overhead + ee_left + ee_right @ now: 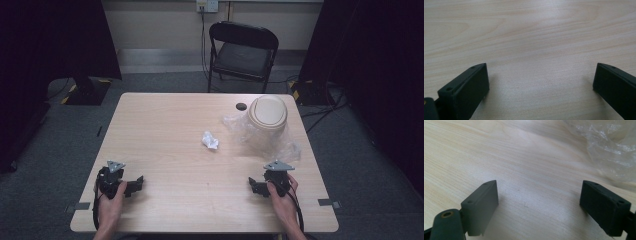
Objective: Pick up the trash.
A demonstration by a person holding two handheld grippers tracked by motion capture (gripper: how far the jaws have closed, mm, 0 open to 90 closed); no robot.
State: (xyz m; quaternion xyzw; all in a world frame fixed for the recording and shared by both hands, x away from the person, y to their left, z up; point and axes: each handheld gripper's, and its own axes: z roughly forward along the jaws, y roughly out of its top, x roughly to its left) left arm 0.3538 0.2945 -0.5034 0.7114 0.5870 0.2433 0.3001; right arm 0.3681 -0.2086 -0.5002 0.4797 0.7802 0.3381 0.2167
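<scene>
My left gripper (136,184) rests on the wooden table (170,120) near its front left, held by a hand. In the left gripper view it (541,67) is open, with bare wood between its jaws. My right gripper (256,186) rests near the front right, held by the other hand. It (539,183) is open too, nothing between its jaws. A crumpled white paper ball (210,140) lies at the table's middle. A beige round bin (268,116) stands at the back right on a clear plastic bag (250,134), whose edge (609,150) lies just beyond my right gripper.
A small dark cable hole (241,106) is in the tabletop left of the bin. A black folding chair (243,50) stands behind the table. Dark curtains and stand bases flank the table on both sides.
</scene>
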